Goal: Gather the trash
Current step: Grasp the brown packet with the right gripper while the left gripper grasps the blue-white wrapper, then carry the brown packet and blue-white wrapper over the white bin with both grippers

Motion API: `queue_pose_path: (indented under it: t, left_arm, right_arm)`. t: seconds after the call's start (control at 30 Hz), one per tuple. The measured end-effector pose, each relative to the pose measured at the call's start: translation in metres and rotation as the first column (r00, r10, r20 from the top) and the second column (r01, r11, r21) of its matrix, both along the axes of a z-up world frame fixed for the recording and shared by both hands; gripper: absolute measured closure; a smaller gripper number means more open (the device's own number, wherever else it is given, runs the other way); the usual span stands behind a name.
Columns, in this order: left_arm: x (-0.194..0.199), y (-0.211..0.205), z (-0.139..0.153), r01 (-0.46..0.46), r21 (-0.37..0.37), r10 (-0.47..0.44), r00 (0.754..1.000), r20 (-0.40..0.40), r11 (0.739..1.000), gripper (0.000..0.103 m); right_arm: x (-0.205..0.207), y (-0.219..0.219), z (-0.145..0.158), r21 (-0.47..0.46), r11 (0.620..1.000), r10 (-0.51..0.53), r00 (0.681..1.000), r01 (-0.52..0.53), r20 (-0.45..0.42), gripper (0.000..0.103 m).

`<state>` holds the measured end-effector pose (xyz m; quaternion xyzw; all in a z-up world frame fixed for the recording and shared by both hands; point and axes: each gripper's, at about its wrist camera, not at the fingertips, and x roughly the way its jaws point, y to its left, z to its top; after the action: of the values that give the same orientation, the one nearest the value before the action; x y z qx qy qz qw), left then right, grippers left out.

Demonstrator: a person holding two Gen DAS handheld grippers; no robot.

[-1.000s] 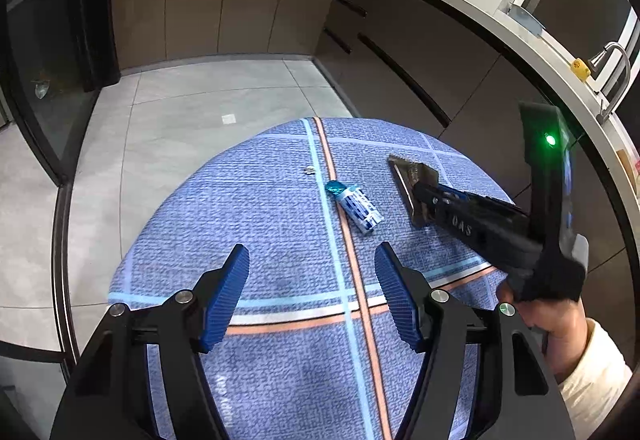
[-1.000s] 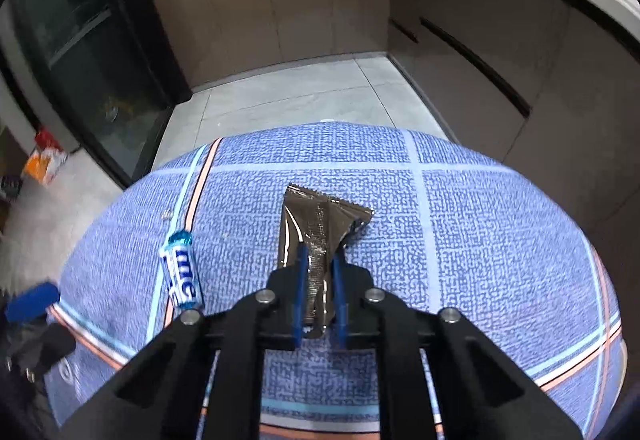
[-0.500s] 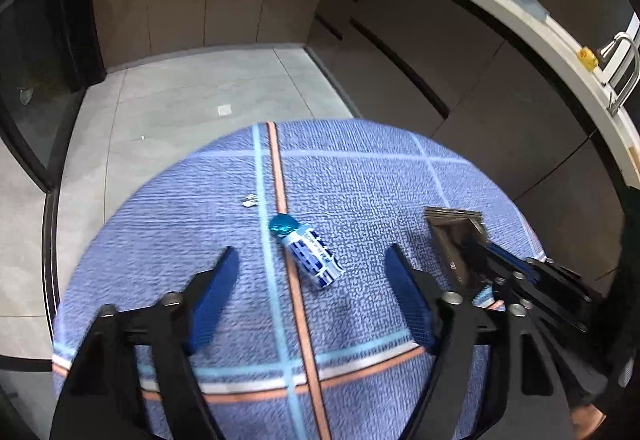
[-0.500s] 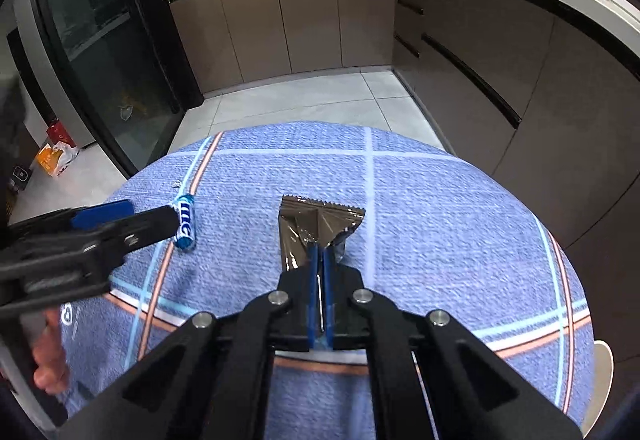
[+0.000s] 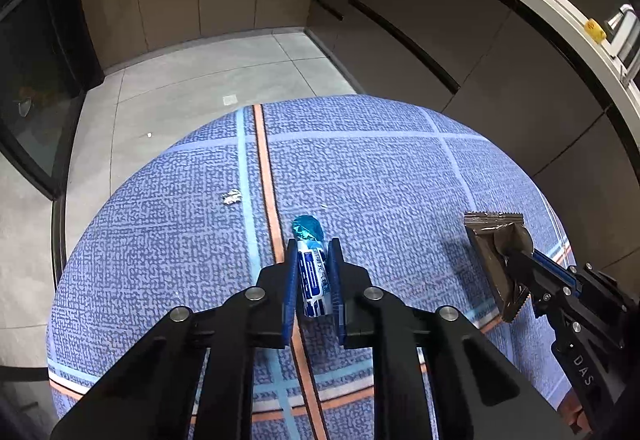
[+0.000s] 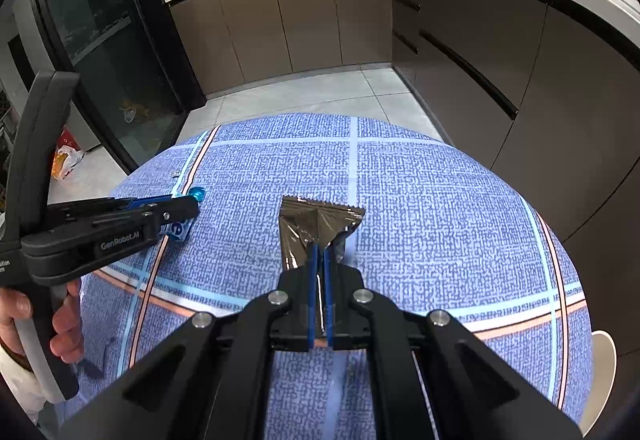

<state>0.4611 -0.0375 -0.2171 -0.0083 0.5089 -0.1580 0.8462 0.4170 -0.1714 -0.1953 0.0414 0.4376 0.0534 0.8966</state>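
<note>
Round table (image 5: 400, 168) covered by a blue patterned cloth with pale blue and orange stripes. Left gripper (image 5: 313, 260) is angled down at the cloth near the middle of the surface; its jaws are closing, with a blue-and-white candy roll (image 5: 314, 276) between them, and the blue pads appear to touch both sides of the roll. The roll's twisted blue foil end sticks out past the fingertips, just beside the orange stripe. Right gripper (image 6: 319, 260) is clamped narrow on a dark metallic wrapper (image 6: 316, 220), which fans out ahead of the tips, toward the right edge of the surface in the left wrist view. A small silver scrap (image 5: 231, 196) lies on the cloth, left of the roll, towards the far edge. A hand (image 6: 64, 320) grips the left tool's handle.
</note>
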Motion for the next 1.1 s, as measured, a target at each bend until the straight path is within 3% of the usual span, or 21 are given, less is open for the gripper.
queue_pose_path:
  t: [0.3,0.5,0.73,1.1]
  left_arm:
    - [-0.052,-0.02,0.041,0.102,-0.028,-0.1,0.992,0.073,0.994,0.092]
    - [-0.097,-0.055,0.084,0.206,-0.037,-0.199,0.969,0.149,0.978,0.092]
    - [-0.155,-0.119,0.123,0.339,-0.047,-0.321,0.92,0.224,0.94,0.092]
    - [-0.212,-0.227,0.122,0.523,-0.043,-0.5,0.833,0.238,0.851,0.092]
  right_arm:
    - [-0.041,-0.011,0.032,0.015,1.0,0.008,0.998,-0.009,0.058,0.098]
    - [-0.096,-0.043,0.065,0.03,0.999,-0.03,0.992,0.027,0.126,0.098]
    - [-0.164,-0.102,0.092,0.026,0.993,-0.118,0.976,0.115,0.185,0.098]
    - [-0.252,-0.209,0.085,0.043,0.947,-0.321,0.928,0.319,0.191,0.098]
